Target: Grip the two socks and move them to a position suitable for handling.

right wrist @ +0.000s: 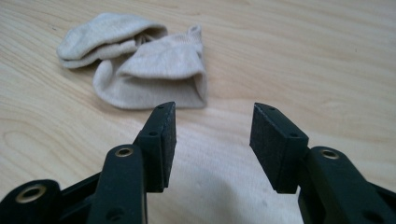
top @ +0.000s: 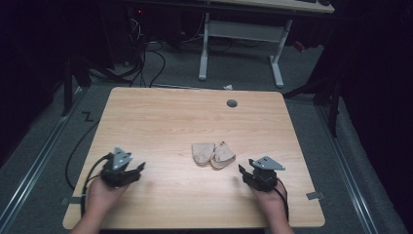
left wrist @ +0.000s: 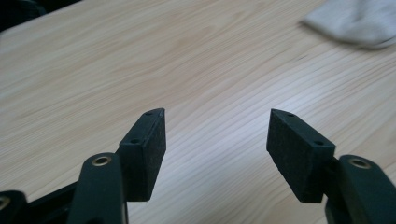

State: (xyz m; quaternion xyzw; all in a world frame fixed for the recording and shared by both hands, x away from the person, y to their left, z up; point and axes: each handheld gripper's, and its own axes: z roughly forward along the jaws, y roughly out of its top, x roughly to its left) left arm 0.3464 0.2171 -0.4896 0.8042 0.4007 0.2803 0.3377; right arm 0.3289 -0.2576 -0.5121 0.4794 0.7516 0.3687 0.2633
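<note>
A pair of beige socks (top: 213,154), folded over, lies a little right of the middle of the wooden table (top: 160,117). In the right gripper view the socks (right wrist: 149,74) lie just beyond and to the left of the jaws. My right gripper (top: 243,171) rests near the front right, a short way right of the socks, open and empty (right wrist: 213,108). My left gripper (top: 138,168) rests near the front left, open with bare wood between its jaws (left wrist: 217,114). A corner of the socks (left wrist: 359,21) shows at the top right of the left gripper view.
A round grey cable grommet (top: 232,103) sits near the table's far edge. Beyond the table stand a white desk frame (top: 241,34) and cables (top: 146,58) on grey carpet. Metal floor rails (top: 34,165) run along both sides.
</note>
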